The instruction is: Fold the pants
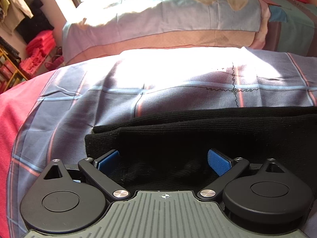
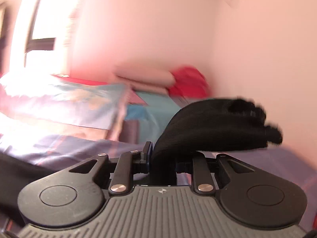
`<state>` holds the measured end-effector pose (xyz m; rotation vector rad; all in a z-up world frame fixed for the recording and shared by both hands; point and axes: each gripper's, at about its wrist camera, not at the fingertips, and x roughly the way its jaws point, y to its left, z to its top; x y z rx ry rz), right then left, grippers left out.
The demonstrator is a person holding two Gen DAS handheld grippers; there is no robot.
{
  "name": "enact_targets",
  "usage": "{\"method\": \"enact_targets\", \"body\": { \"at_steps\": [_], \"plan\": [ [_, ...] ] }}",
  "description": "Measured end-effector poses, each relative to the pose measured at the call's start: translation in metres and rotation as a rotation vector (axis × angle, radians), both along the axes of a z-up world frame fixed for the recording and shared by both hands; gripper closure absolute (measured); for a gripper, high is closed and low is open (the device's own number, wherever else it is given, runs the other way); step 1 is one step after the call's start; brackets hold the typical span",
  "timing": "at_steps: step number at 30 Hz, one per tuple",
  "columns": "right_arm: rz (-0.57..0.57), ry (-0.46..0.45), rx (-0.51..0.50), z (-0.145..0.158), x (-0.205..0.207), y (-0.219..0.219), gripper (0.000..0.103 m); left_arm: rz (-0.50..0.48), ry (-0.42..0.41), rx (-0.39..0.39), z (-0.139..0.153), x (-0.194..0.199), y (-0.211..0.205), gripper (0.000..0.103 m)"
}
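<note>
From the left wrist, the left gripper (image 1: 164, 158) is spread wide over the black pants (image 1: 208, 130), lying folded on the checked bedspread (image 1: 99, 91); bare cloth stretches far behind. From the right wrist, blurry, the right gripper (image 2: 162, 158) pinches a raised bunch of pants (image 2: 214, 127).

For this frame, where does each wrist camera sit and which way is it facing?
Left wrist: low over the bed, looking forward across the black pants lying on the plaid sheet; the left gripper shows, jaws apart.
Right wrist: tilted up toward the wall, blurred; the right gripper is clamped on raised pants fabric.
Shared: the pants, the bedding.
</note>
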<state>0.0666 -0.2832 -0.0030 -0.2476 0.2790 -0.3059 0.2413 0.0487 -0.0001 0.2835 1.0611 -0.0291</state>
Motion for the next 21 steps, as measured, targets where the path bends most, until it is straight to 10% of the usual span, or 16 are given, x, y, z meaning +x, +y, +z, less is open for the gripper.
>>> {"method": "enact_targets", "body": {
  "at_steps": [7,14,21],
  "plan": [
    [0.413,0.328,-0.475,-0.091,0.002,0.131,0.076,0.013,0.000,0.000,0.001,-0.006,0.012,0.000],
    [0.367,0.284,-0.435,-0.070,0.006,0.124,0.078,0.011,-0.019,-0.042,0.015,-0.013,0.016,0.000],
    [0.376,0.320,-0.622,-0.107,0.014,0.157,0.074,-0.065,-0.059,-0.194,0.034,-0.017,-0.051,0.000]
  ]
}}
